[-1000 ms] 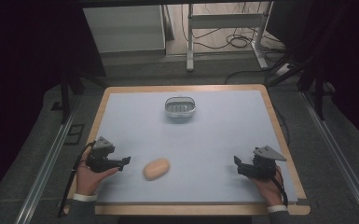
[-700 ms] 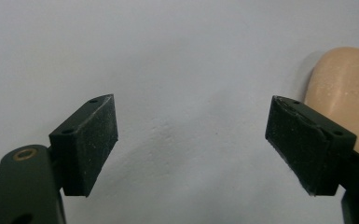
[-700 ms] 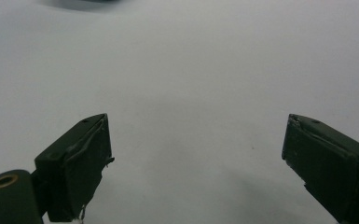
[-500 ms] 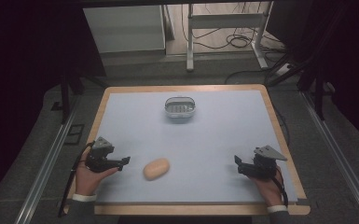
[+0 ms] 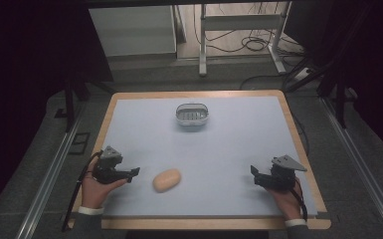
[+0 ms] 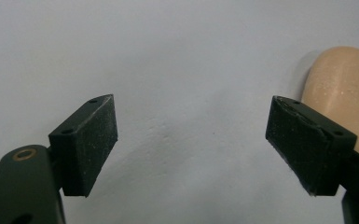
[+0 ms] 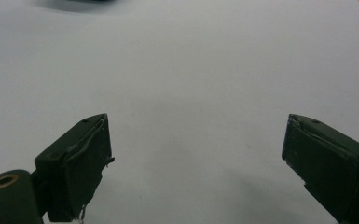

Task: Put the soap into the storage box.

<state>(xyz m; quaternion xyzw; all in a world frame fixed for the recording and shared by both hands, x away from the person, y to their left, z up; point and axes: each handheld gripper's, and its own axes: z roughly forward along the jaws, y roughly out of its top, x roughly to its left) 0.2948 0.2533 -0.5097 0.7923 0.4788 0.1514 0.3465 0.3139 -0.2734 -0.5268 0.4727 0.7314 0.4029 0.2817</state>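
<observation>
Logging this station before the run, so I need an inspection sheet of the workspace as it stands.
Surface: pale blue mat on a wood-edged table, flat.
Job's things: tan bread roll lying near the left gripper, untouched; small basket at the far middle.
Clutter: nothing seen.
Grippers: left gripper open, roll beside one jaw; right gripper open over bare mat.
Cables: one trails from each gripper; more on the floor beyond.
Surroundings: dark, metal frame legs behind the table.
</observation>
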